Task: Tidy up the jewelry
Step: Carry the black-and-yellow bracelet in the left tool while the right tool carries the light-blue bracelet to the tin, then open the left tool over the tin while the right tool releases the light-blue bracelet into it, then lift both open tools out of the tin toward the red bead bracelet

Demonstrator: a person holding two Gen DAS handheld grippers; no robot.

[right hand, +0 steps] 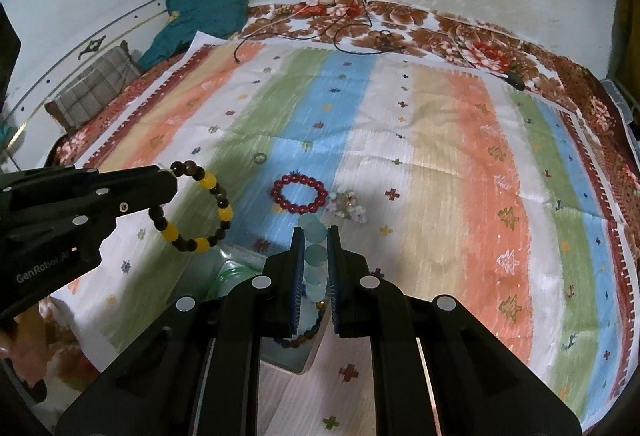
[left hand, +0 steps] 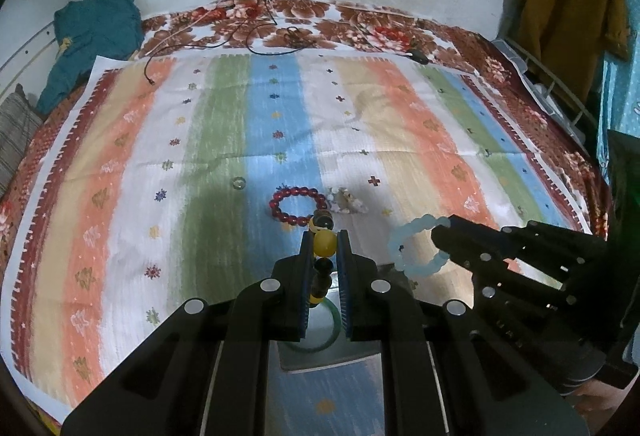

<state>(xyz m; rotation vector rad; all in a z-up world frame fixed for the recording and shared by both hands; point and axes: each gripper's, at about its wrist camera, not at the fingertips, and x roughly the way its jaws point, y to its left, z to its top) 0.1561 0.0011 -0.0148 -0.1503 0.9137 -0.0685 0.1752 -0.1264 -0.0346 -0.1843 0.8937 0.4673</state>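
Your left claw (left hand: 324, 242) is closed down on a bracelet of dark and yellow beads (left hand: 323, 240), pinched on one yellow bead so the loop hangs free, as the right wrist view shows at its left edge (right hand: 200, 207). Your right claw (right hand: 314, 236) is likewise nearly shut on a pale blue bead bracelet (right hand: 314, 232), which in the left wrist view shows as a ring at the lower right (left hand: 416, 246). Holding each by a single spot looks sensible: the loop dangles and should drop cleanly.

Just below both claws, in the lower centre of each view, sits a shallow box (left hand: 360, 356) on the striped cloth (left hand: 200, 155) that covers the bed. In the part under your left claw lies a green bangle (left hand: 320, 328). In the right wrist view the green bangle (right hand: 228, 276) appears at lower left of the claw, and a string of small dark beads (right hand: 308, 332) lies in the part directly beneath the blue bracelet. Whether a wall divides the two I cannot tell for sure.

Beyond the claws, in mid-frame, a red bead bracelet (left hand: 297, 204) lies flat on the blue stripe, a small cluster of white and pale pieces (left hand: 347, 200) just beside it to the right, and a small ring (left hand: 239, 183) off to the left. These look not yet sorted.
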